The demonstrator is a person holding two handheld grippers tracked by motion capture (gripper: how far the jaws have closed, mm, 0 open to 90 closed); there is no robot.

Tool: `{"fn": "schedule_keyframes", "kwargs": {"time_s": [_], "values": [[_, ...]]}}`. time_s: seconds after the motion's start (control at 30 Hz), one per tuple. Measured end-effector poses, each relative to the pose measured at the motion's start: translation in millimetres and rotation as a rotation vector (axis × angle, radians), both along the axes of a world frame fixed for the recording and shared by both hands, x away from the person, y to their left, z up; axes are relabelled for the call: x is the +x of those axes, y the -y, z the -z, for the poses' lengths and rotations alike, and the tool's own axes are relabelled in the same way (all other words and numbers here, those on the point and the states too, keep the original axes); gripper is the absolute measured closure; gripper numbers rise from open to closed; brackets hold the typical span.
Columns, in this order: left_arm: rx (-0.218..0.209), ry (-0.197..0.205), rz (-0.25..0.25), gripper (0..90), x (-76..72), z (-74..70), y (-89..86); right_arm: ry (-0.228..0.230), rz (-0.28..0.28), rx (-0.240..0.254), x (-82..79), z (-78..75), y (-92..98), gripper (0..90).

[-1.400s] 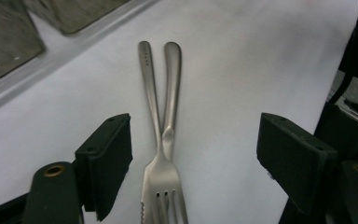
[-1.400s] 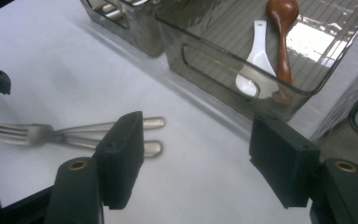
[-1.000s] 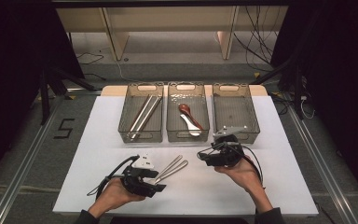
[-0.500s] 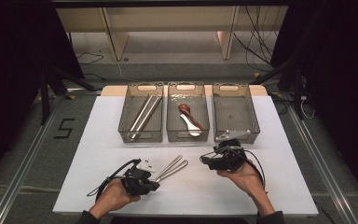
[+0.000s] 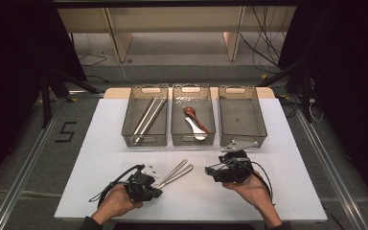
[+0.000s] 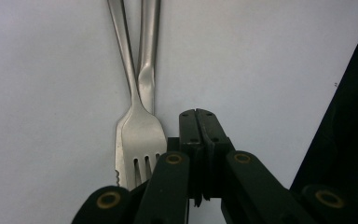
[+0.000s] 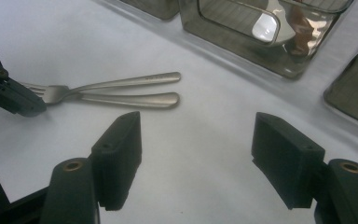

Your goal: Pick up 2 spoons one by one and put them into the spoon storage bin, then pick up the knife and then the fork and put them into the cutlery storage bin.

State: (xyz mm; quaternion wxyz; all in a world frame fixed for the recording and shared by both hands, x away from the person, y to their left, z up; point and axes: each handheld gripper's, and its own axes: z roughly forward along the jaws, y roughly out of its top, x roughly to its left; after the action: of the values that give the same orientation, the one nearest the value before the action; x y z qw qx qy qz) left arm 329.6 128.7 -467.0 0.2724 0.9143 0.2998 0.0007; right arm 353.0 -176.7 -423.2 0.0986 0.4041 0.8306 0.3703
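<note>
3 clear smoky bins are sitting in a row toward 12 o'clock on the white table (image 5: 100, 158). The left bin (image 5: 145, 115) is holding several long metal utensils lying lengthwise, the middle bin (image 5: 193, 115) is holding a reddish-brown spoon (image 5: 190, 113) and a white spoon (image 5: 195, 128), and the right bin (image 5: 242, 115) is showing just its bare floor. Toward 6 o'clock, a fork (image 6: 140, 135) is lying on top of a serrated knife (image 6: 148, 56), both dull silver, their handles fanning toward 1 o'clock. The left gripper (image 6: 198, 116), jaws pressed together on nothing, is resting just beside the fork's head. The right gripper (image 7: 196, 154) is hovering at 3 o'clock of the cutlery, jaws spread wide. A black "5" (image 5: 66, 131) is marking the floor at 9 o'clock.
</note>
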Motion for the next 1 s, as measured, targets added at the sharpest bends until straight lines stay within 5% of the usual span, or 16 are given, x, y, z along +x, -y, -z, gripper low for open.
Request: {"fn": "schedule_keyframes", "kwargs": {"time_s": [0.5, 1.0], "values": [[0.053, 0.011, -0.025, 88.9, 1.6, 1.7, -3.1, -0.010, 0.010, 0.005, -12.4, 9.7, 9.7, 34.1], [0.050, 0.023, -0.094, 88.9, 9.8, -2.1, -20.9, -0.025, 0.005, 0.002, -11.2, 13.7, 8.6, 34.3]]}}
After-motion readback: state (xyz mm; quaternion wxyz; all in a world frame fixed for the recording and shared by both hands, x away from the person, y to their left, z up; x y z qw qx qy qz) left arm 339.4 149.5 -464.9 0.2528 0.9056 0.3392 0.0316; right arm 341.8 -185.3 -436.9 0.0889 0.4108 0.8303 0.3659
